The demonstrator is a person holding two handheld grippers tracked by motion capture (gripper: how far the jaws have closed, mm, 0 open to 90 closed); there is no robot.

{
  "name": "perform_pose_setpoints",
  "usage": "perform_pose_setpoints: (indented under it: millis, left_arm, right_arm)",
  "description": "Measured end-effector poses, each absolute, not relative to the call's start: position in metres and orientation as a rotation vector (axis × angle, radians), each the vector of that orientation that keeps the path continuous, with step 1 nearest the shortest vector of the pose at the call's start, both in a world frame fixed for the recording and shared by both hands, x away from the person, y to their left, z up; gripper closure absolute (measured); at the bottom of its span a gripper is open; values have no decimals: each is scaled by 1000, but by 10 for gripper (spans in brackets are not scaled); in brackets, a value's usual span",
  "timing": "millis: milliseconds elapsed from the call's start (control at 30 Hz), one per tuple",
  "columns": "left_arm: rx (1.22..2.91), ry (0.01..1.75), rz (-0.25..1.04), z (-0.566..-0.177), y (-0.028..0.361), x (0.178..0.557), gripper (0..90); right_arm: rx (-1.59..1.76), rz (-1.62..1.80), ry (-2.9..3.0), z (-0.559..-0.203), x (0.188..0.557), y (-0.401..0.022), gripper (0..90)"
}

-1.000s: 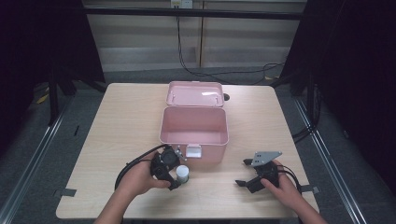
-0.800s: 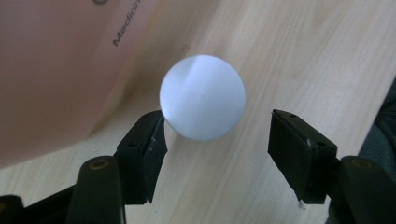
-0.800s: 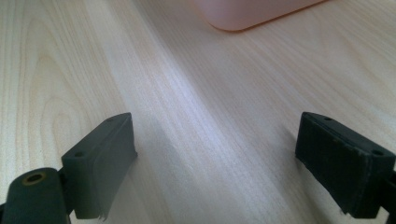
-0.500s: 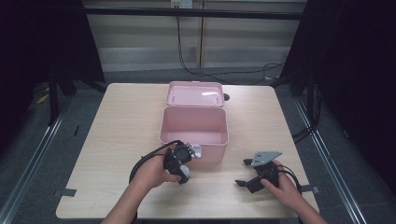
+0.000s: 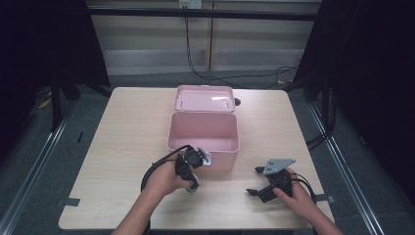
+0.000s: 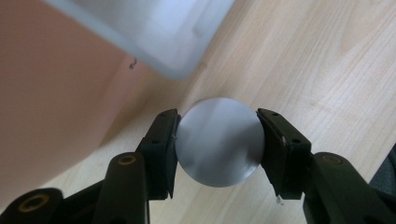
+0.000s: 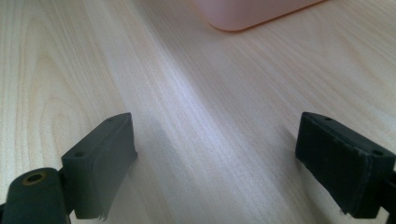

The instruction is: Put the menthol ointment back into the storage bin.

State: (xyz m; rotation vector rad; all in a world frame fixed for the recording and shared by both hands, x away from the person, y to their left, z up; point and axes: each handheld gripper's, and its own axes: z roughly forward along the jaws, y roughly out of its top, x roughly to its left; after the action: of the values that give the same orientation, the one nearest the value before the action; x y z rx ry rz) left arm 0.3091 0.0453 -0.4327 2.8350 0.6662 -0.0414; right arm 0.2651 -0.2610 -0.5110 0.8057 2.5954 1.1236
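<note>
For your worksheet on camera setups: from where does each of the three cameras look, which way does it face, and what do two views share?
High view: above the table, looking forward and down; both forearms show.
Left gripper view: on the left gripper, looking along jaws shut on a grey round object.
Right gripper view: on the right gripper, facing tabletop; jaws open.
All share the pink box.

Light wood table (image 5: 122,147); open pink box (image 5: 203,132) at centre

Left gripper (image 6: 217,140) clamped; right gripper (image 7: 238,158) wide apart, low.

Wooden table (image 5: 122,147) — grey floor (image 5: 29,161)
</note>
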Motion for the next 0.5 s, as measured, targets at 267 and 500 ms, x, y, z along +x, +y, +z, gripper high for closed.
perform_pose_setpoints:
  millis: [267,500]
  left_arm:
    - [2848,697,-107,-409,52,304,507]
    - [2831,706,-147,-381,56,304,506]
  right_arm:
    - [806,1124,2595,-511,265,-261,115]
    - [800,1124,2590,-511,265,-261,115]
